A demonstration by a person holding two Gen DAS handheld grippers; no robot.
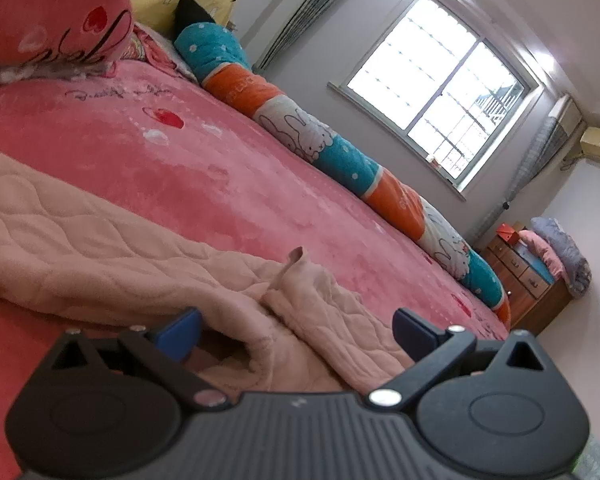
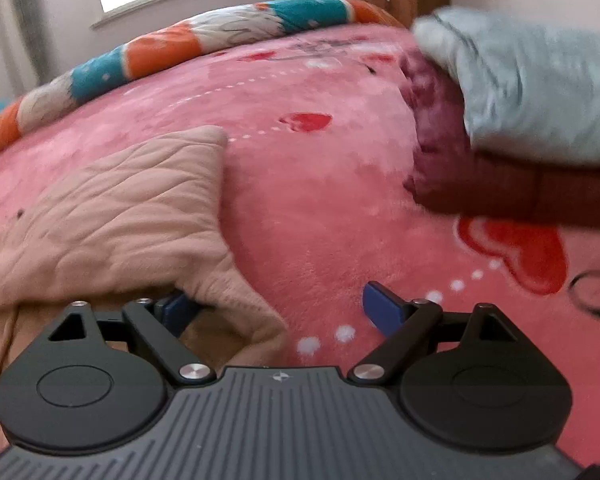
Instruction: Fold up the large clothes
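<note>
A pale pink quilted garment [image 1: 100,240] lies spread on the pink bed cover [image 1: 228,168]. In the left wrist view its bunched edge with a small upturned tab sits between the blue-tipped fingers of my left gripper [image 1: 296,332], which is open and low over the cloth. In the right wrist view the same garment [image 2: 120,216] lies to the left, and one corner of it reaches between the fingers of my right gripper [image 2: 276,308]. That gripper is open too, its left fingertip [image 2: 176,308] partly under the cloth fold.
A rolled blue, orange and white blanket [image 1: 340,152] runs along the far side of the bed. Pink pillows [image 1: 56,24] sit at the head. A folded grey and dark red stack [image 2: 520,120] lies at right. A wooden dresser [image 1: 528,276] and window [image 1: 440,92] stand beyond.
</note>
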